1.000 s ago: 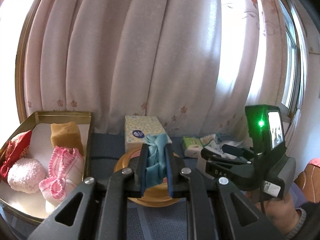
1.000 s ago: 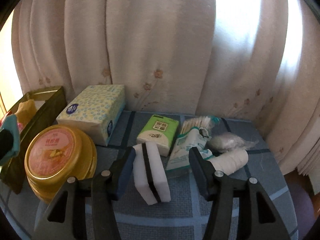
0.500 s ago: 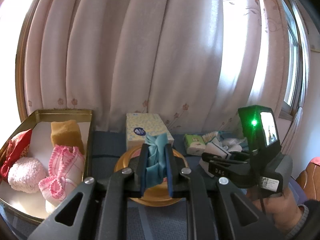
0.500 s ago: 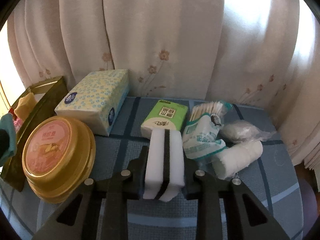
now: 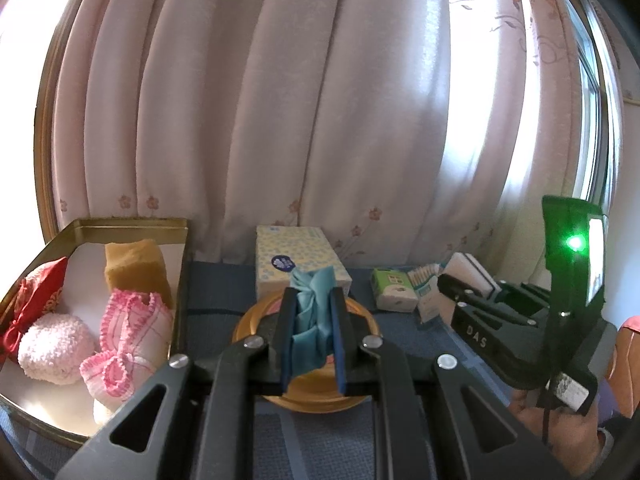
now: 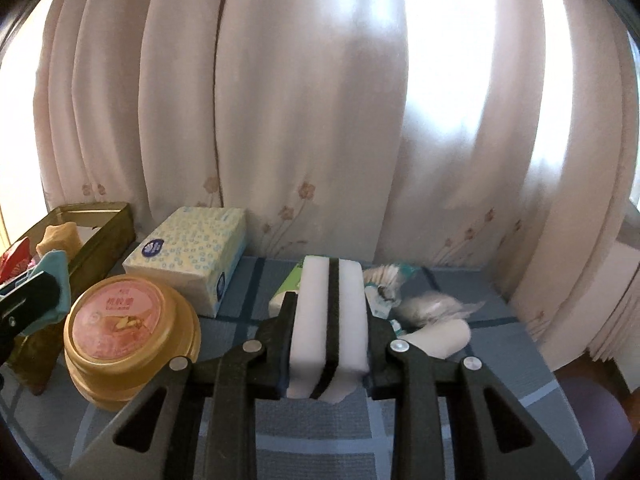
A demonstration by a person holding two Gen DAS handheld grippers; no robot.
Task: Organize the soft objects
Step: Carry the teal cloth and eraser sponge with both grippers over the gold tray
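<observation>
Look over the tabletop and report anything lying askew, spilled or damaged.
Nothing is spilled or damaged. The only untidy spot is beside the green tissue pack: the cotton swab bag, a crumpled clear bag and a white roll lie jumbled at odd angles, while the soft items sit neatly inside the gold tin.

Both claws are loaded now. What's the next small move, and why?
Probably swing the left claw left over the gold tin and release the teal cloth: other soft items already lie there, and the right claw still grips the white sponge.
</observation>
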